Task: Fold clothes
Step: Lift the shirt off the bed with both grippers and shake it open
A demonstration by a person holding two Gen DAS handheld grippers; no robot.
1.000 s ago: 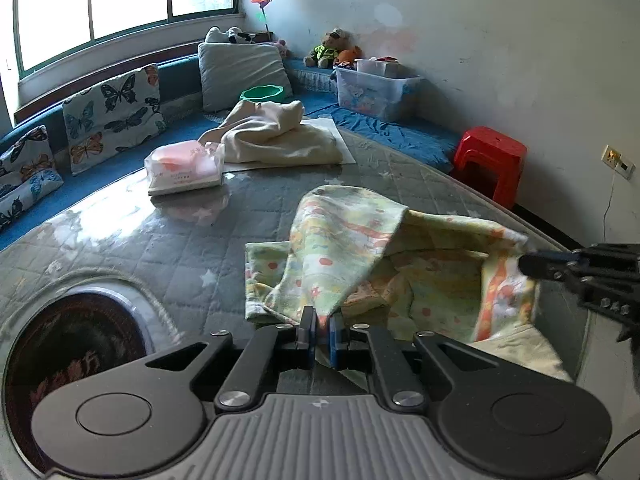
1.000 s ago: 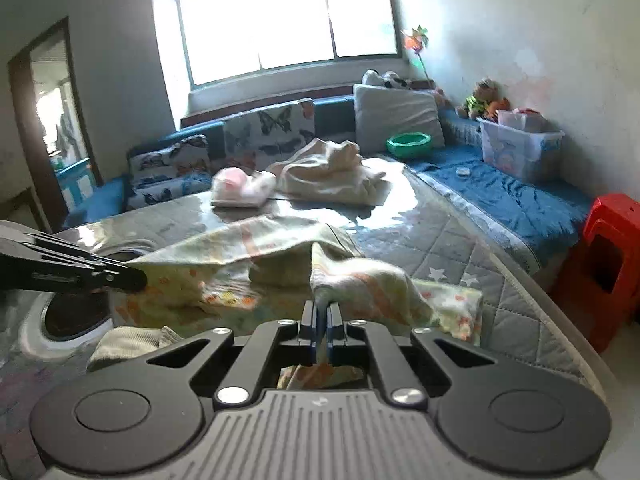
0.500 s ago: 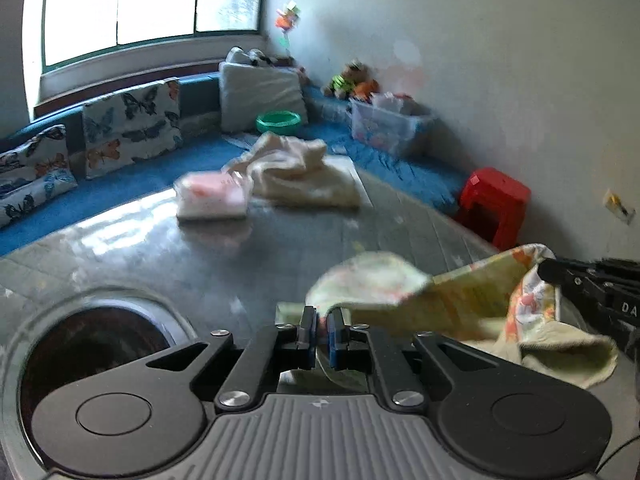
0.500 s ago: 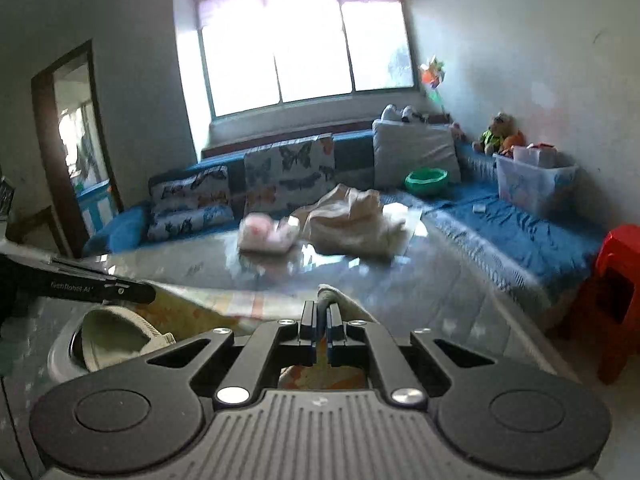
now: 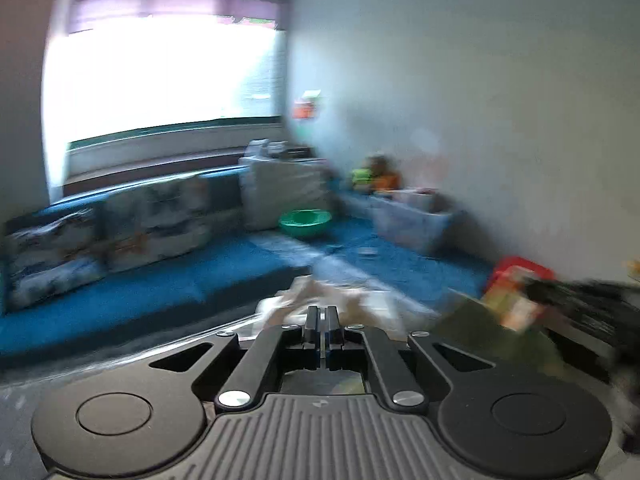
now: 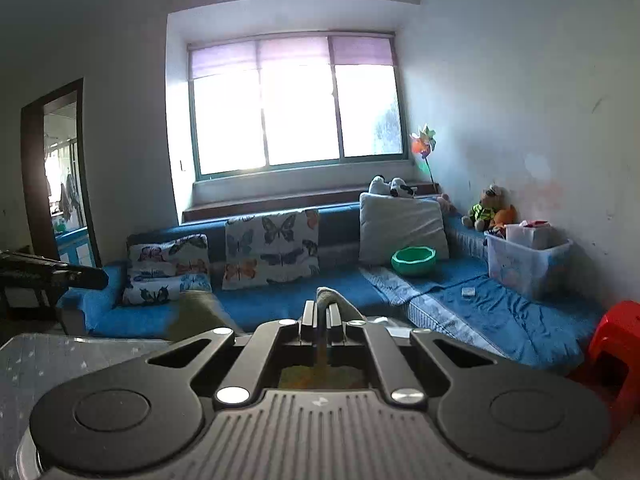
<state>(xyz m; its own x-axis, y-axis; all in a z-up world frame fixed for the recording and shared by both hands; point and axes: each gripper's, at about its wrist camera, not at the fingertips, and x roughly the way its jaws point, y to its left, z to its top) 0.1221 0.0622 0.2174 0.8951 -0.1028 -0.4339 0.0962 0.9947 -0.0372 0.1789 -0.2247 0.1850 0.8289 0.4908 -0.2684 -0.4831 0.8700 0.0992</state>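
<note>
- The right gripper (image 6: 321,314) has its jaws pressed together on a fold of the patterned garment (image 6: 332,298), which bulges up just past the fingertips and hangs down between the finger arms.
- The left gripper (image 5: 321,316) has its jaws nearly touching; the view is badly smeared, so it seems to pinch cloth, but I cannot tell for sure.
- The cloth runs to the right in the left view, toward the other gripper.
- Beyond lie the table edge (image 6: 60,352), blue bench (image 6: 500,308), green bowl (image 6: 414,261) and red stool (image 6: 612,344).
</note>
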